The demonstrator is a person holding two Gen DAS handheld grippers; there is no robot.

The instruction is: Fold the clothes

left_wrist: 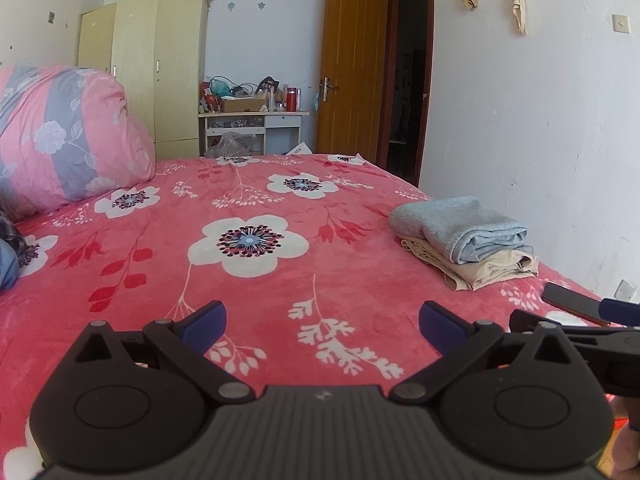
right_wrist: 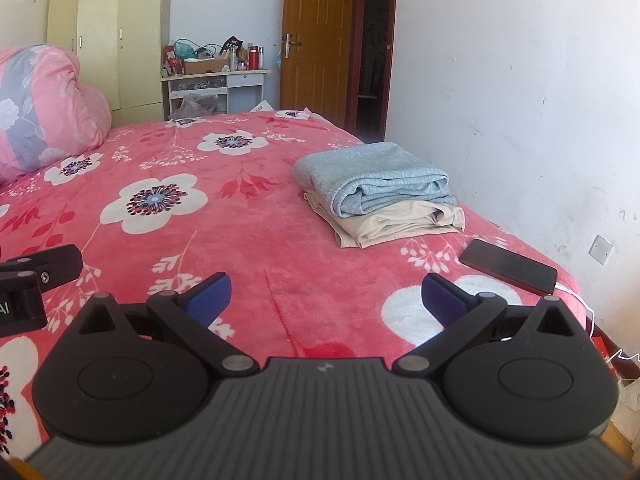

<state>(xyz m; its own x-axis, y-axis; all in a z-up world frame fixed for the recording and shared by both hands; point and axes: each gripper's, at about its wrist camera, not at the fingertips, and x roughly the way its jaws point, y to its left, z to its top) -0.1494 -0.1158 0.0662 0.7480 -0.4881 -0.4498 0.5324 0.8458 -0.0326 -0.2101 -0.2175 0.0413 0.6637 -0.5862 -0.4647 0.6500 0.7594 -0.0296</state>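
A bed [right_wrist: 248, 240] with a red floral cover carries a folded beige garment [right_wrist: 400, 226] near its right edge, with a folded blue one [right_wrist: 372, 178] stacked on top. A dark phone [right_wrist: 508, 266] lies just beside the stack. A pink quilt [left_wrist: 68, 132] sits at far left.

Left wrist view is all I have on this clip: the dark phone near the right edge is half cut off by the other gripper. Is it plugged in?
Observer: Yes. In the right wrist view the phone lies whole on the bedspread, with a white cable at its near end.
Reviewer: Is the right gripper open?
Observer: Open and empty. The right gripper has its blue pads wide apart above the bedspread.
Reviewer: Where does the cable go?
Observer: It drops over the bed's right edge, beside the wall.
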